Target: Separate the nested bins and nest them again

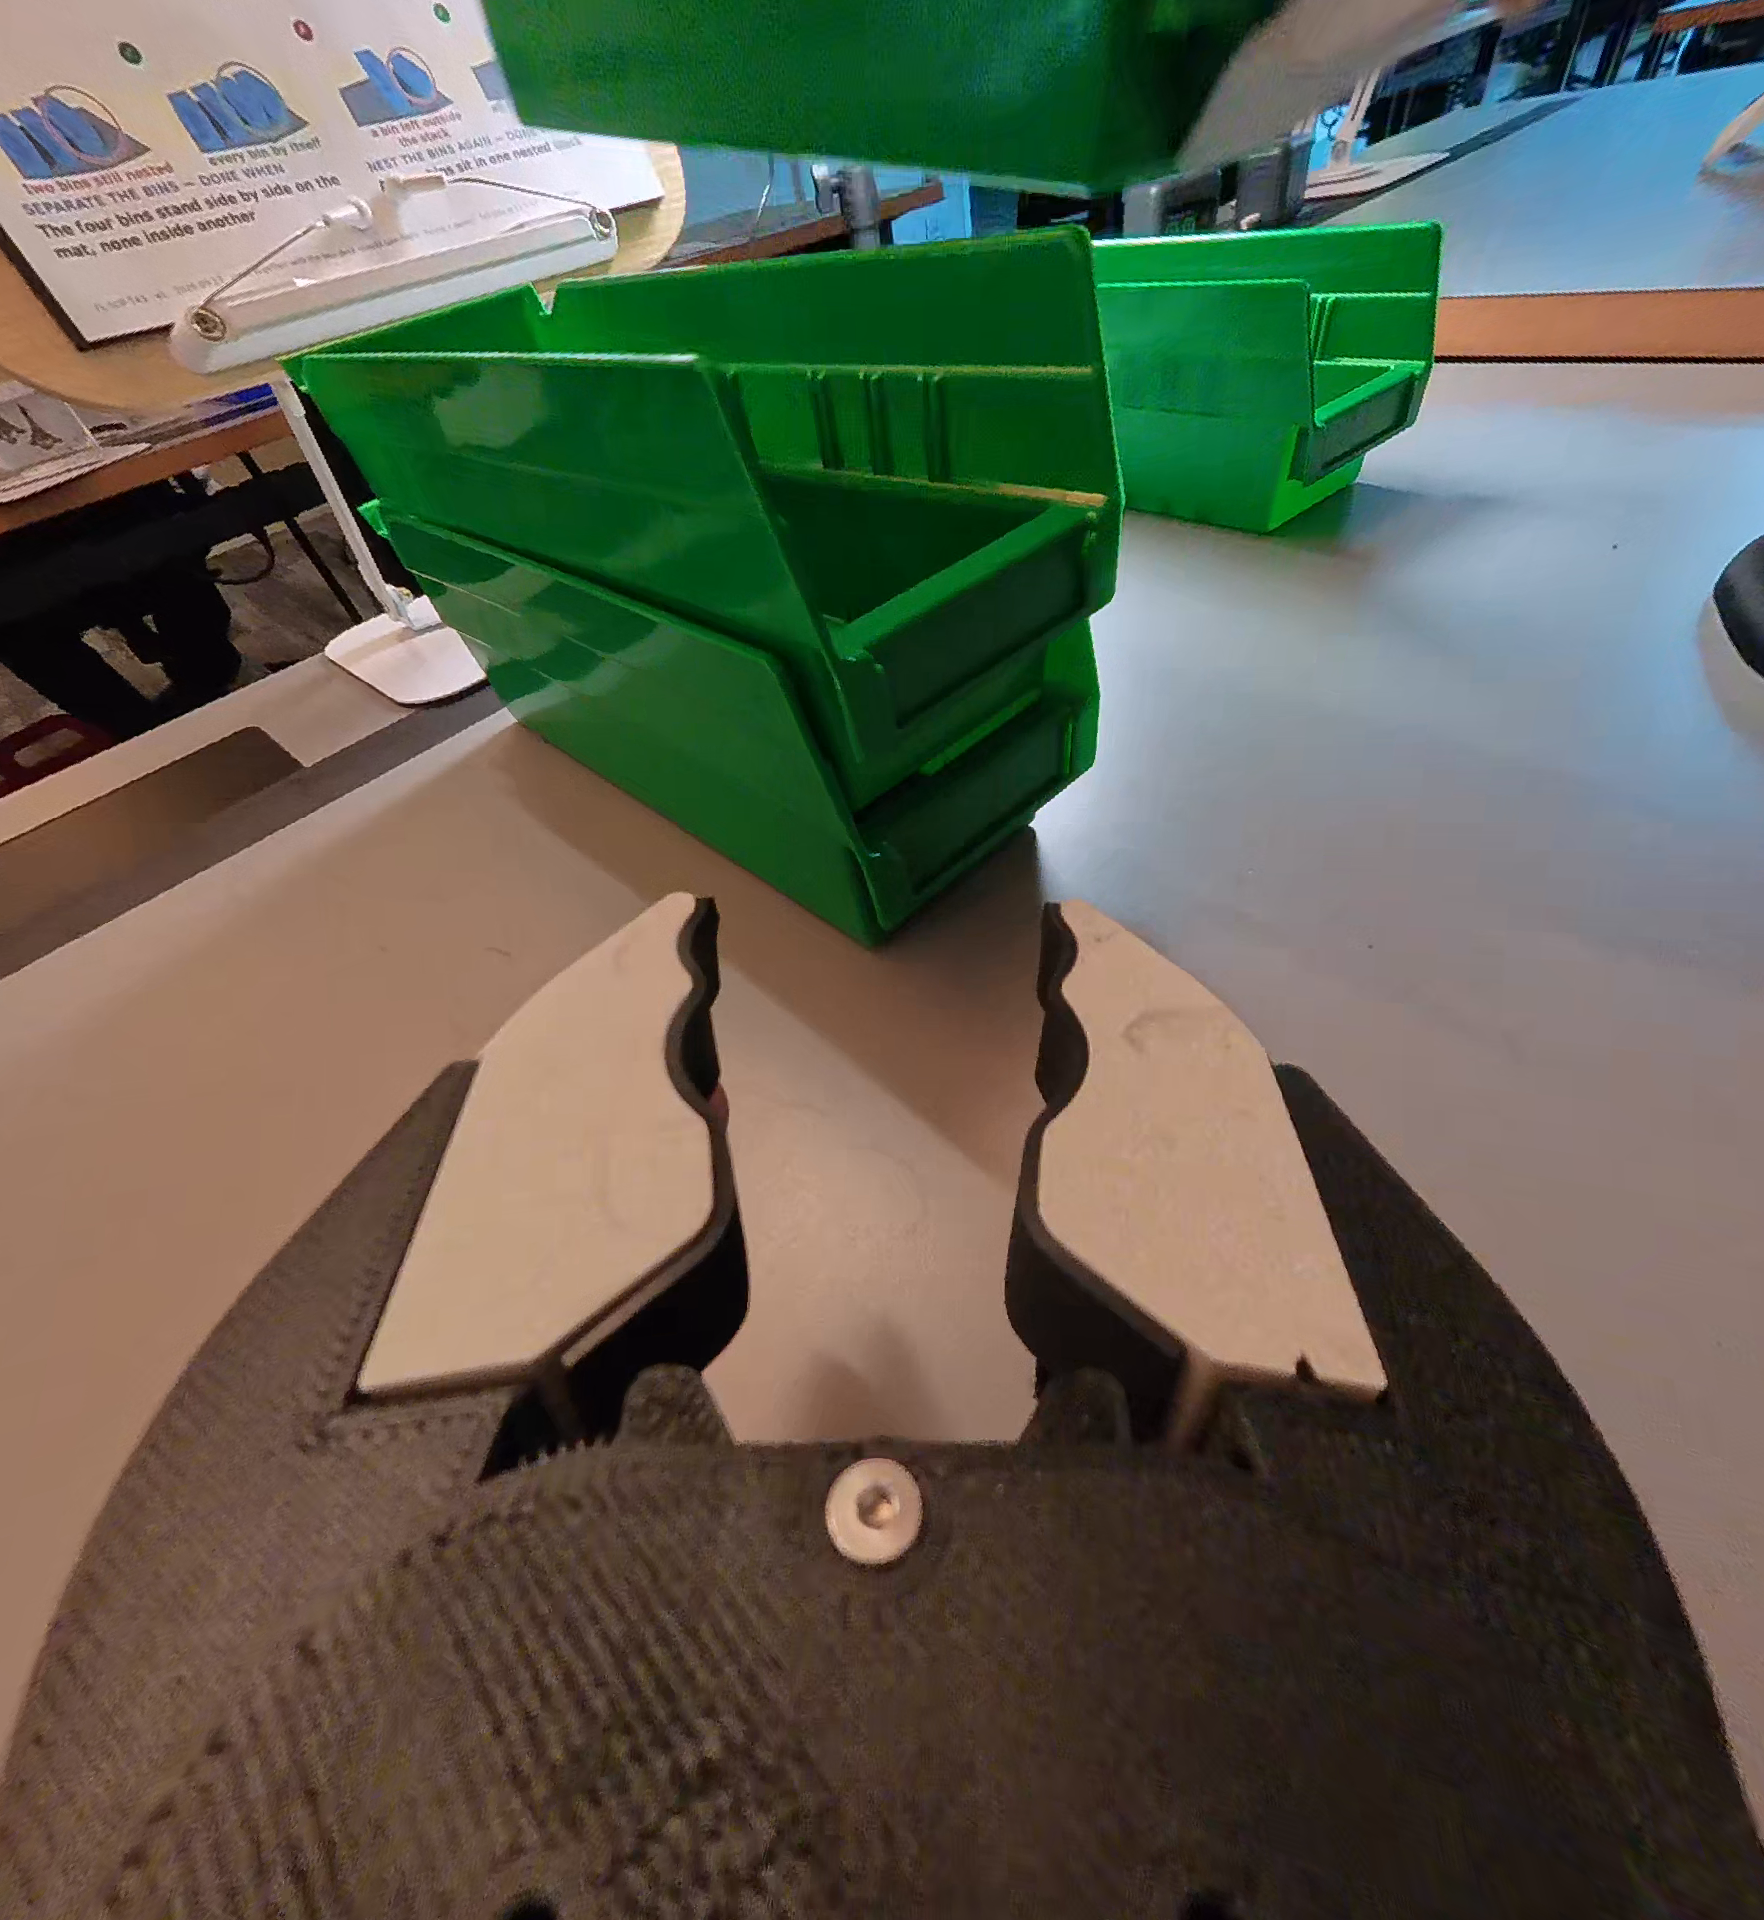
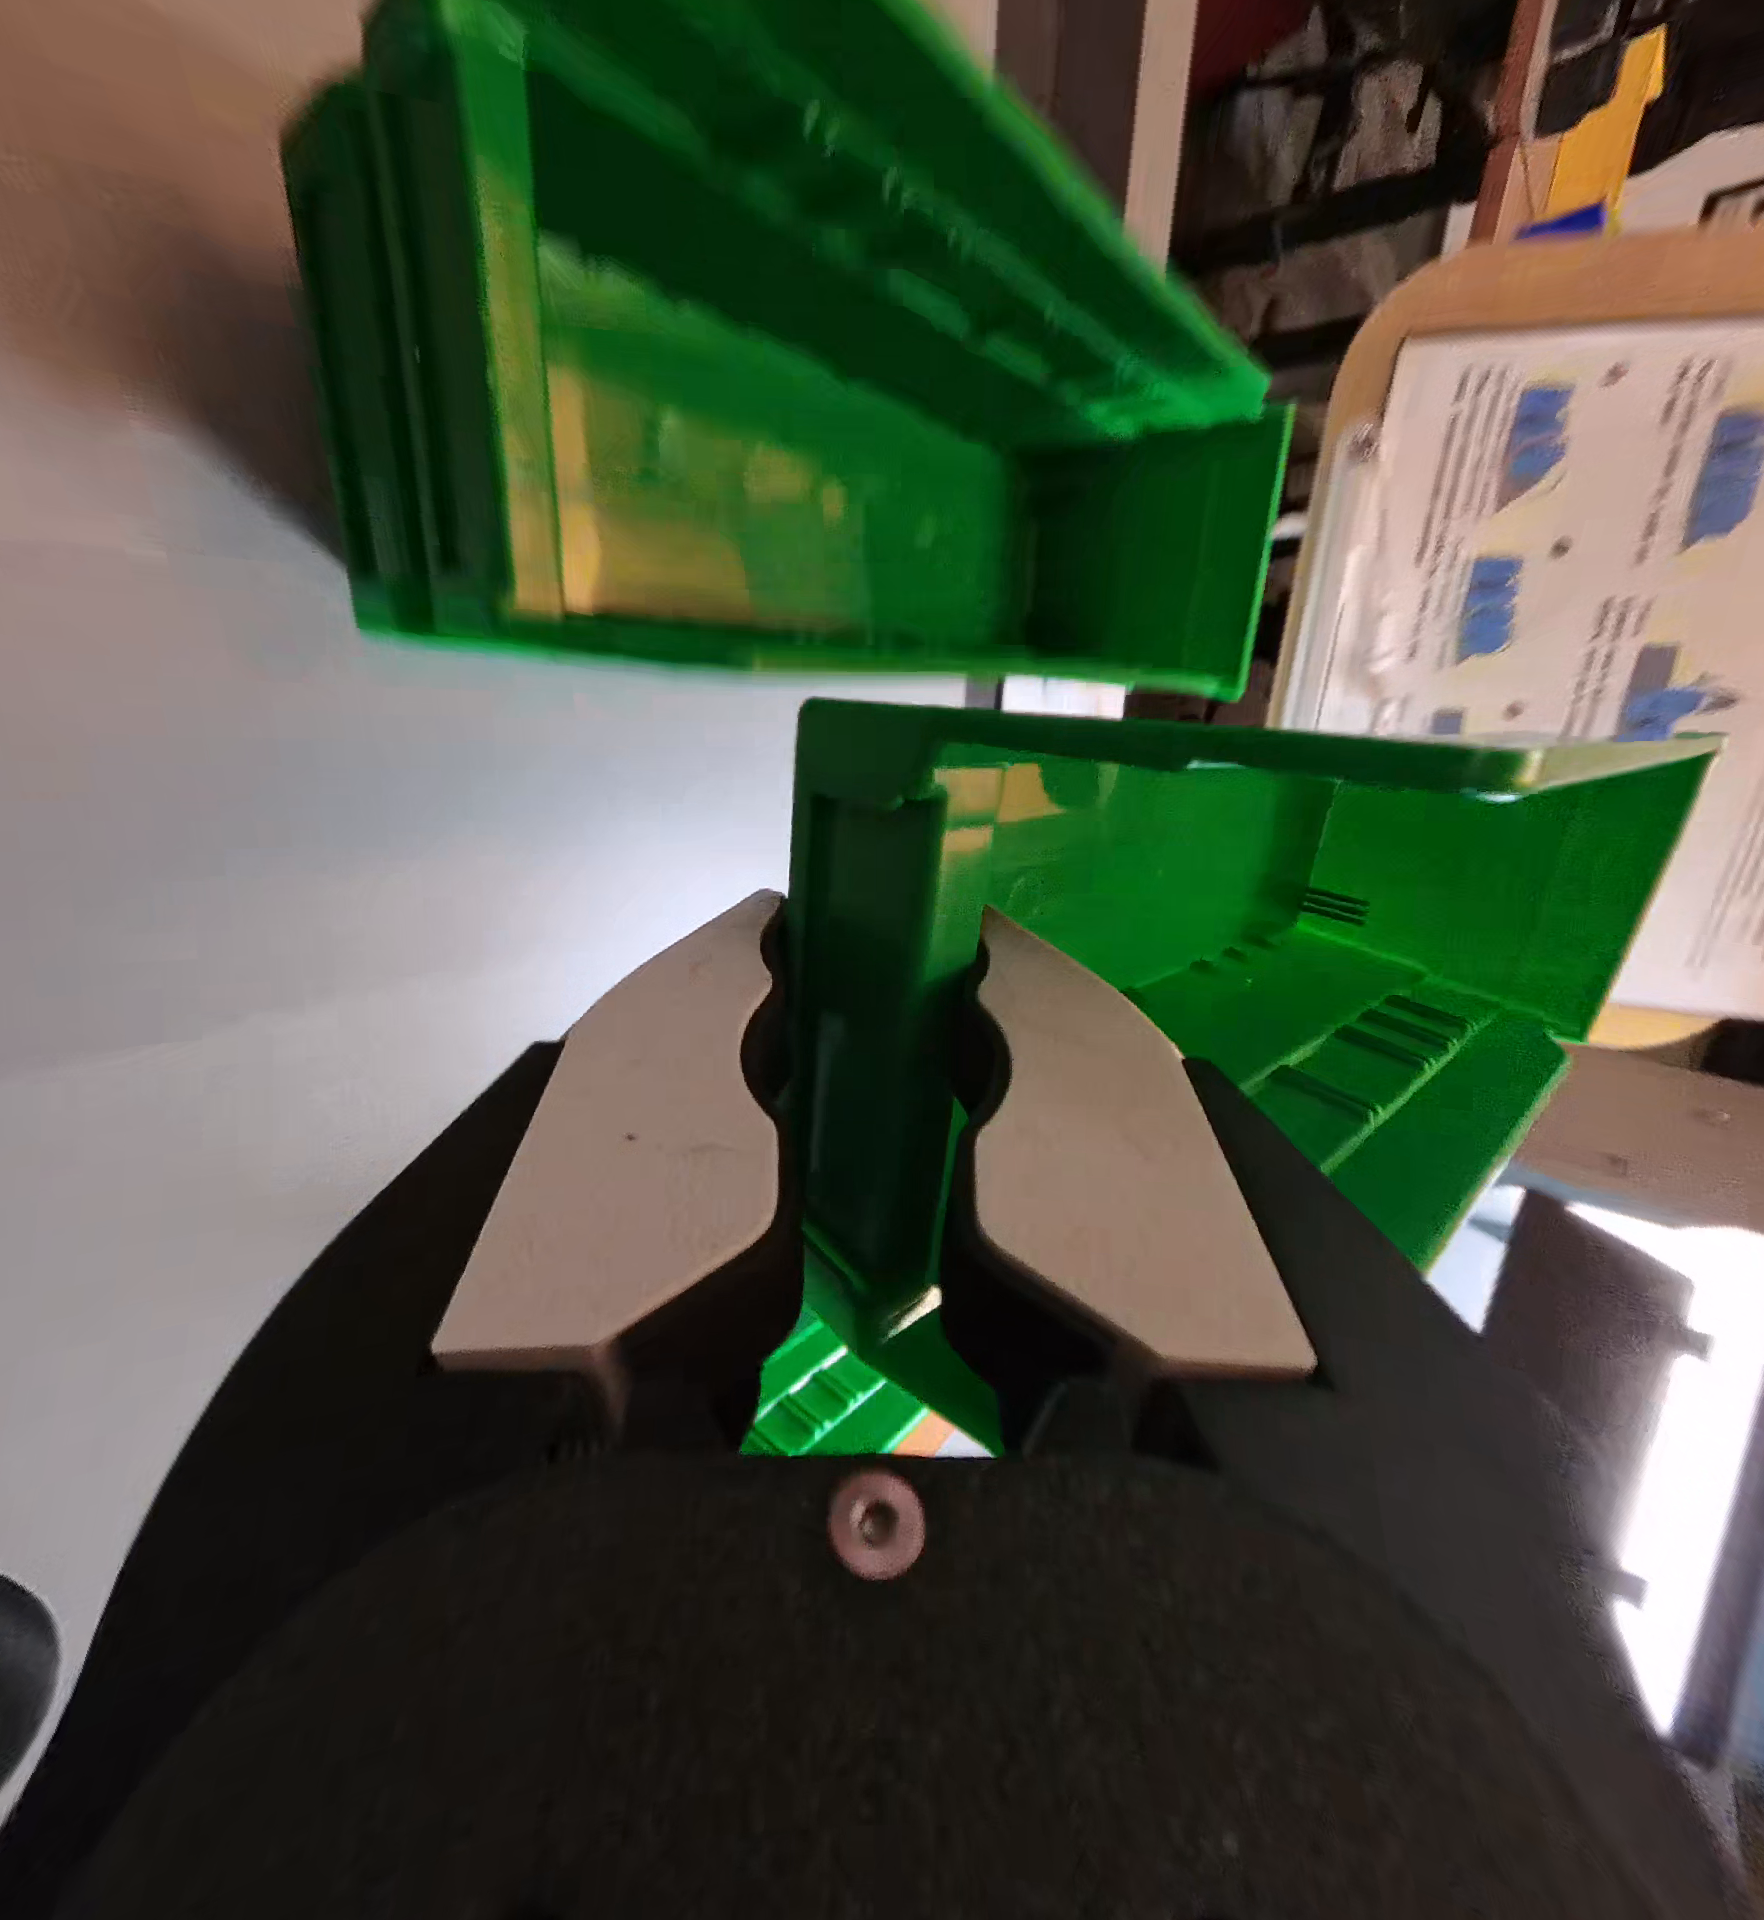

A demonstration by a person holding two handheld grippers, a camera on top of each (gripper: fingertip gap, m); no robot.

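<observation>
i've got the right gripper clamped on the front lip of a carried bin, which fills the centre and right of its view; that same bin shows as a green blur at the top of the left view. the nested pair sits mid-frame on the table, a single bin behind it at upper right. i judge i should level the carried bin before lowering it. my left gripper hangs spread and empty, just short of the pair's front corner
</observation>
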